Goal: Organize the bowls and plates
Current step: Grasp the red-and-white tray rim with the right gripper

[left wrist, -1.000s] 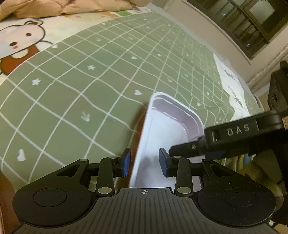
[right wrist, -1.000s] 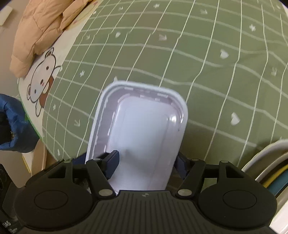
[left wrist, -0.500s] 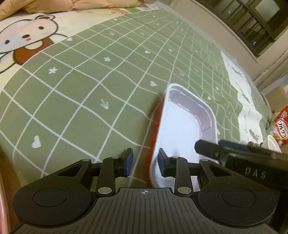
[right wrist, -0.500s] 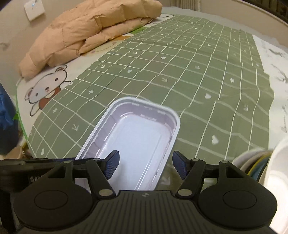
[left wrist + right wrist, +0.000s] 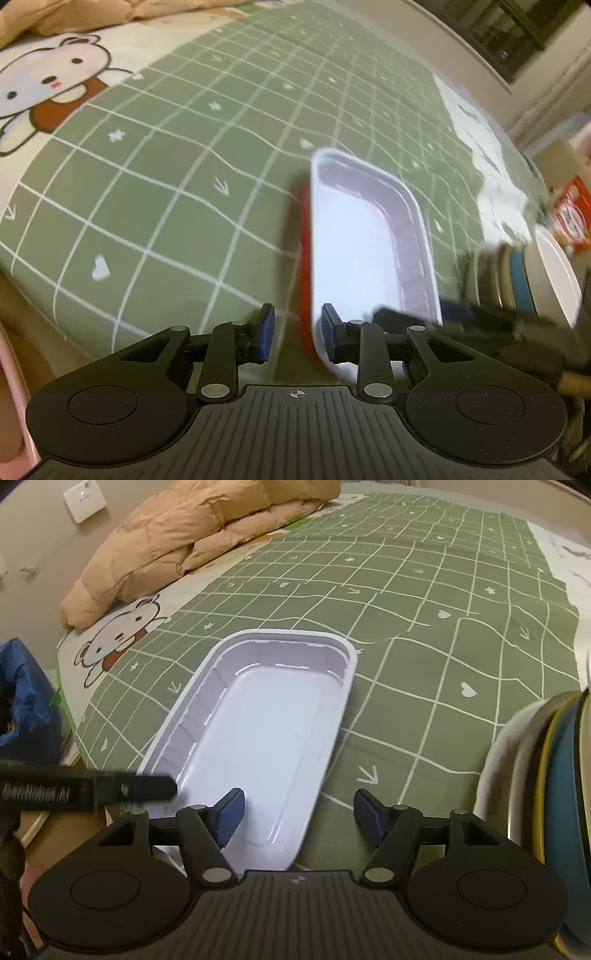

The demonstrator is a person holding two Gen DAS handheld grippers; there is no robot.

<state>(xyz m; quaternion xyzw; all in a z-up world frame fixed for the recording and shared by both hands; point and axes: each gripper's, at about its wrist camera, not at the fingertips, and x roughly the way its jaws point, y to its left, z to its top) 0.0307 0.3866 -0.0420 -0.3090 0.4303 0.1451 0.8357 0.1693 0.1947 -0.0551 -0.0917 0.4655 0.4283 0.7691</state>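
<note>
Left gripper (image 5: 293,330) jaws straddling the white tray's (image 5: 266,734) near rim w/o clamping yet, right gripper (image 5: 297,818) hanging open; seating rim deep btwn pads advisable.

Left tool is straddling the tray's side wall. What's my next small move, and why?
Probably close the left tool onto the white tray. The tray's wall sits between its pads, but the outer pad shows a gap to the wall, so the tray does not look gripped yet.

Left gripper (image 5: 293,328) part-open, right gripper (image 5: 299,818) wider, both angled downward.
</note>
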